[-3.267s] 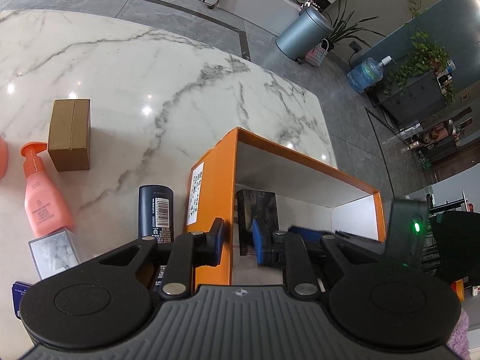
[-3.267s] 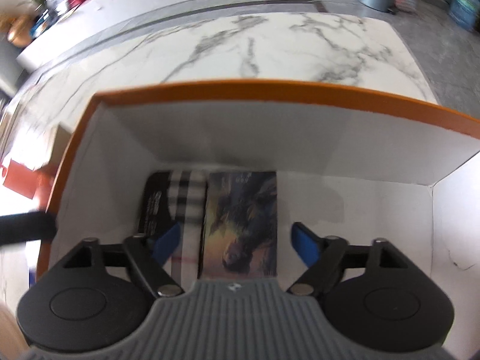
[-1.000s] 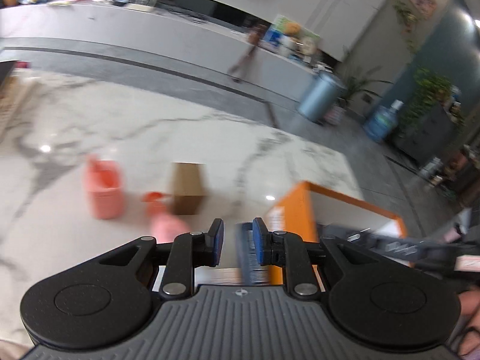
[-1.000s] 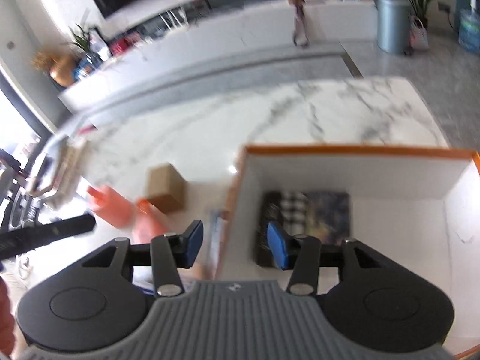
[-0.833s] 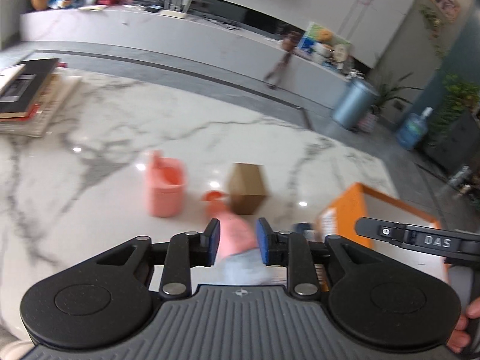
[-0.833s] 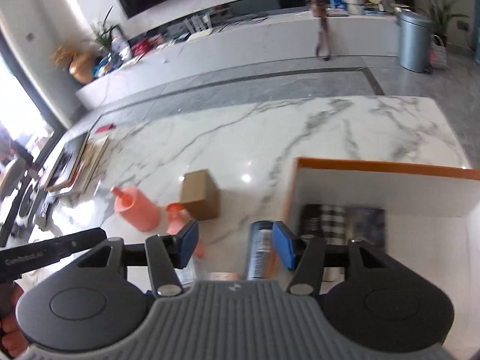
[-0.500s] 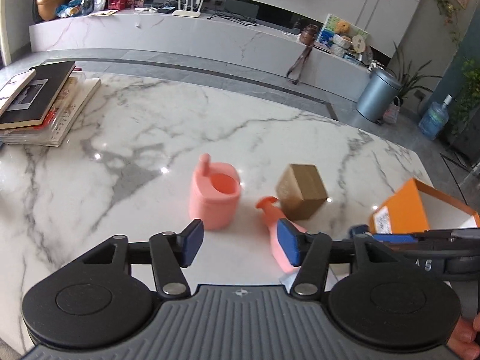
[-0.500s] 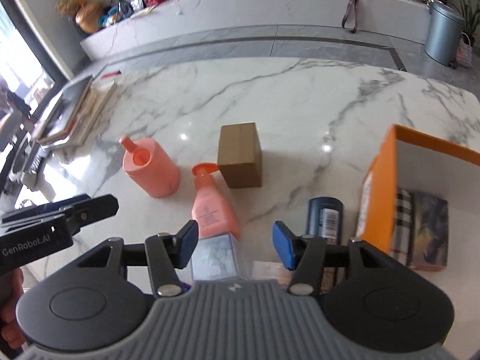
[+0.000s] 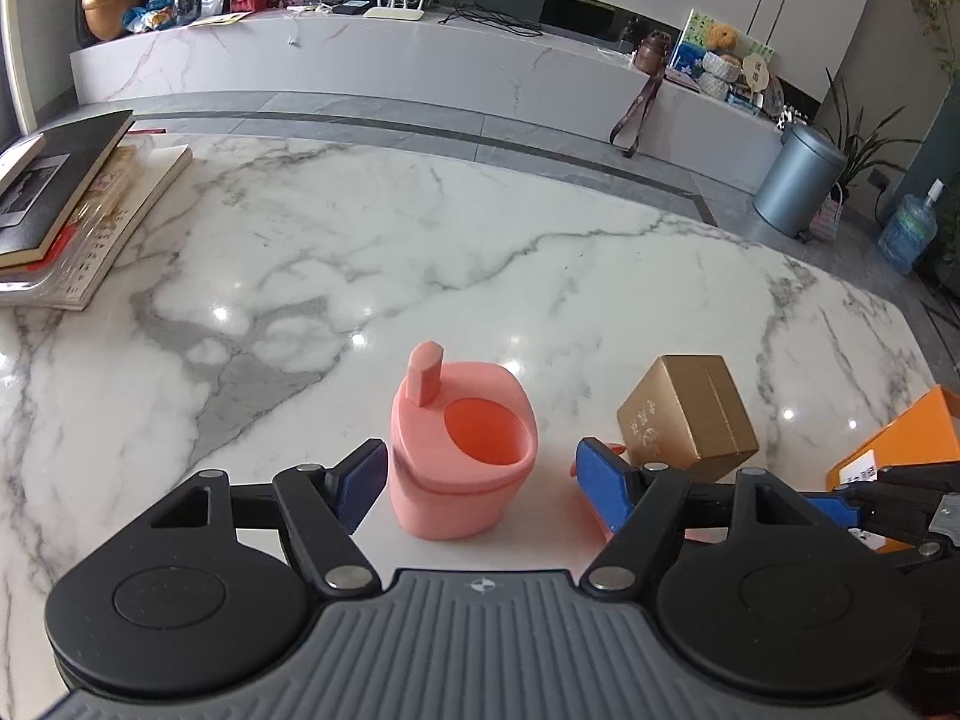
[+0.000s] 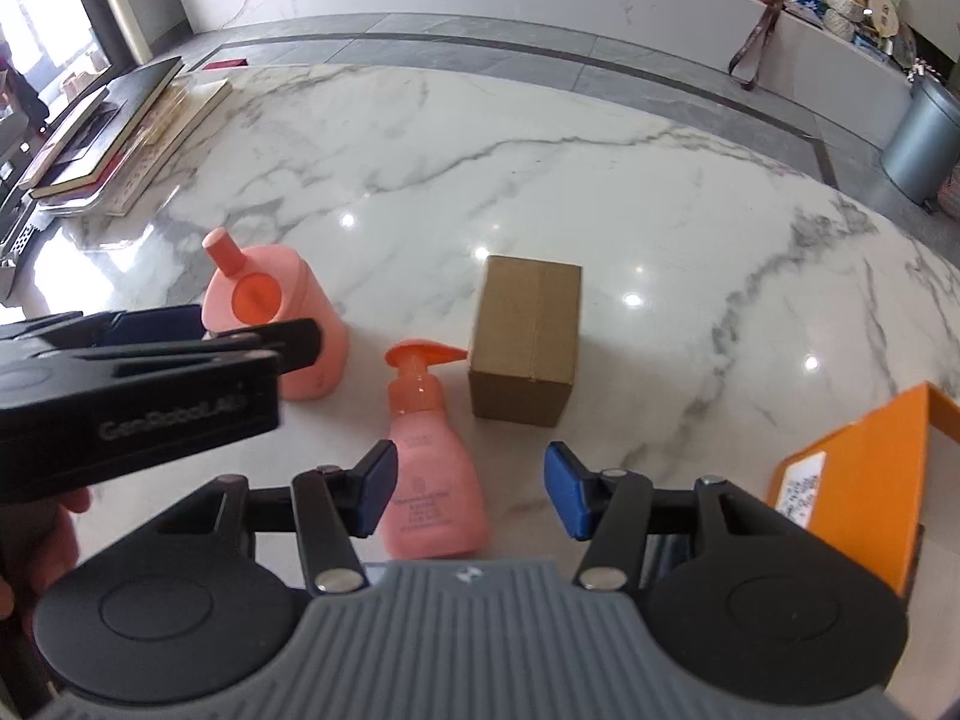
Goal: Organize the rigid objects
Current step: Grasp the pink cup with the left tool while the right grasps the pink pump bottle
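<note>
Left wrist view: the left gripper (image 9: 480,474) points down at the marble table (image 9: 360,252) with its jaws spread wide; they have just been opening. The pink cup (image 9: 459,450), upright with a stubby spout at its far left rim, stands between the two blue pads (image 9: 360,480) without either one pressing on it. Just right of the cup, a sliver of the pink pump bottle (image 9: 591,516) shows behind the right pad. Farther right stands the brown cardboard box (image 9: 690,423), tilted in this lens, and at the right edge is a corner of the orange box (image 9: 900,438). The right gripper's black fingers (image 9: 900,489) reach in low at the right. A stack of books (image 9: 66,210) lies at the far left of the table.

Right wrist view: the right gripper (image 10: 468,492) hangs over the pink pump bottle (image 10: 429,468), which lies on the table with its orange pump head pointing away. Its jaws stand partly open, the bottle's body between the pads but clear of them. The cardboard box (image 10: 528,342) stands just beyond and right of the bottle's head. The pink cup (image 10: 282,318) is to the far left, with the left gripper (image 10: 180,354) reaching across in front of it. The orange box (image 10: 864,480) sits at the right edge, a white label on its near wall.
</note>
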`<state>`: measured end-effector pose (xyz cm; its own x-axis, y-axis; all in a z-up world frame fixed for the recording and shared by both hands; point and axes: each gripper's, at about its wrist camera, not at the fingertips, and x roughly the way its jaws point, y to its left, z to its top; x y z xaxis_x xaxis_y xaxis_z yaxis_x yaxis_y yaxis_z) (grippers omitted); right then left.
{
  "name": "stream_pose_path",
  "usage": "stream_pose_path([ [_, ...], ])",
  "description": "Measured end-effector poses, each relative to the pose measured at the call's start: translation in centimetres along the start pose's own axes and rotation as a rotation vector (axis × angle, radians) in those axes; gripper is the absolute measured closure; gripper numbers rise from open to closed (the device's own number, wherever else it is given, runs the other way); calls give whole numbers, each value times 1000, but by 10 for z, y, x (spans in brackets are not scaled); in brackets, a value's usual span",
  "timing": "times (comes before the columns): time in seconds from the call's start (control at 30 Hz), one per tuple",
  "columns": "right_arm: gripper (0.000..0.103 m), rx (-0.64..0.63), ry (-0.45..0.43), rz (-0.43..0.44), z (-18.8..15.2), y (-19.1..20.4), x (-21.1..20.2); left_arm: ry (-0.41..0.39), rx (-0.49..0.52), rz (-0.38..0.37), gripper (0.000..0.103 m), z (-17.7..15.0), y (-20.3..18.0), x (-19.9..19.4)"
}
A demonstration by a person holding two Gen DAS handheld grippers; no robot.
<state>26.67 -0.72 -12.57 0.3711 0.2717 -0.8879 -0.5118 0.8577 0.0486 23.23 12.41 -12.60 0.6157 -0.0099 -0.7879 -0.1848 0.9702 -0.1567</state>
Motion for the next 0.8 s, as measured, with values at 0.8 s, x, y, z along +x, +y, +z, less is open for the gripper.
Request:
stream_pose_path([
  [0.8,74,-122,39,-2,19,28,38,39,11,-26,37,-20,35,-20],
])
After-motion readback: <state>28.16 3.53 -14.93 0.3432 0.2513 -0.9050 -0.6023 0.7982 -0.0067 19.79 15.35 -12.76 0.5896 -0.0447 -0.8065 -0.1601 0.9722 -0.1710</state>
